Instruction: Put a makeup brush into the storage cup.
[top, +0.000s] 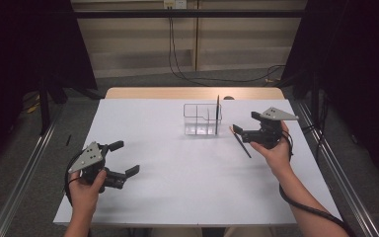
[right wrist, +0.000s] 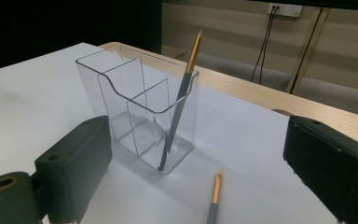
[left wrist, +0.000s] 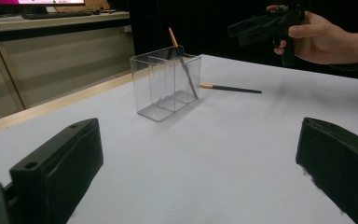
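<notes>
White tabletop (top: 187,177) is carrying every item in the high view. At about eight o'clock on it, the left gripper (top: 124,158) is hovering in the person's left hand (top: 85,190), its jaws standing wide apart with nothing between them; the left gripper view is showing the same two black jaws spread over bare table. Toward twelve o'clock, a clear plastic holder (top: 202,118) is standing upright on the table, divided into compartments. One pencil (top: 217,114) is leaning inside the holder's compartment at the three o'clock end, its grey shaft tilted against the rim and its golden end pointing up, as the right gripper view (right wrist: 179,107) is confirming. A second pencil (top: 240,142) is lying flat on the table just beside the holder, toward four o'clock from it, apart from its wall. At about three o'clock, the right gripper (top: 237,131) is hanging in the person's right hand (top: 272,148) close above this lying pencil, its jaws standing open and holding nothing; in the right gripper view the pencil's golden end (right wrist: 216,186) is lying between the two spread jaws.
</notes>
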A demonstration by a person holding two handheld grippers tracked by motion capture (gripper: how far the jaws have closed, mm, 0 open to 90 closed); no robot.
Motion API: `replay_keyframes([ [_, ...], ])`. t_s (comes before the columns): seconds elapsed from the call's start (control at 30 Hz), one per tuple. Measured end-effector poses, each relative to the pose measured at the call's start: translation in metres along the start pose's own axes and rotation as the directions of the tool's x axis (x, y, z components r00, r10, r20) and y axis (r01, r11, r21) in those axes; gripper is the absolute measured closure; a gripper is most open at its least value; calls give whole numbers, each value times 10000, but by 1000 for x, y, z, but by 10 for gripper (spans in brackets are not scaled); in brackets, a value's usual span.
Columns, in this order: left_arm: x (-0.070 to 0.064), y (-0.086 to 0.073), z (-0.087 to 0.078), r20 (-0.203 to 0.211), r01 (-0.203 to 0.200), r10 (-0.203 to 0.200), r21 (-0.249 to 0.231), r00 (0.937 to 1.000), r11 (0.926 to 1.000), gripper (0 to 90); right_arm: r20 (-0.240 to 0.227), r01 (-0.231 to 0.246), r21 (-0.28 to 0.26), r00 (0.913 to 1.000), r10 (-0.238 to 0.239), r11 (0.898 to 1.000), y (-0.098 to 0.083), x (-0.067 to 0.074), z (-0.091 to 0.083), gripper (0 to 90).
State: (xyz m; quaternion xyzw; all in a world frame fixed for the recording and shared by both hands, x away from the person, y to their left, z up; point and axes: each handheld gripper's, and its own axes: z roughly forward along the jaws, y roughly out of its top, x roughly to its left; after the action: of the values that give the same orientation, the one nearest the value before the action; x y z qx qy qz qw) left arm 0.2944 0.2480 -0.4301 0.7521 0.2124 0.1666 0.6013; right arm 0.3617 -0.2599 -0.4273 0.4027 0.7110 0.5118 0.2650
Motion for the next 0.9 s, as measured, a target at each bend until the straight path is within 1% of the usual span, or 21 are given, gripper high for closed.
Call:
replay_keyframes([
  [0.2,0,-1,0,-25,31,-31,-12,10000,10000,6,6,-61,-92,10000,61,9999,2,0,5,74],
  [0.37,0,-1,-1,-33,50,-50,-36,10000,10000,6,-17,-210,-239,9998,210,9995,1,0,9,73],
  [0.53,0,-1,-1,-43,44,-44,-22,10000,10000,6,6,-238,-248,9997,238,9994,1,0,12,74],
  [0.67,0,0,-1,-34,34,-34,-24,10000,10000,6,12,-186,-195,9998,186,9996,1,0,15,76],
  [0.7,0,0,-1,-34,34,-34,-24,10000,10000,6,14,-238,-159,9997,238,9996,2,0,16,76],
  [0.9,1,-1,-1,-25,48,-48,-29,10000,10000,6,67,-183,112,9998,182,9998,2,-3,20,76],
])
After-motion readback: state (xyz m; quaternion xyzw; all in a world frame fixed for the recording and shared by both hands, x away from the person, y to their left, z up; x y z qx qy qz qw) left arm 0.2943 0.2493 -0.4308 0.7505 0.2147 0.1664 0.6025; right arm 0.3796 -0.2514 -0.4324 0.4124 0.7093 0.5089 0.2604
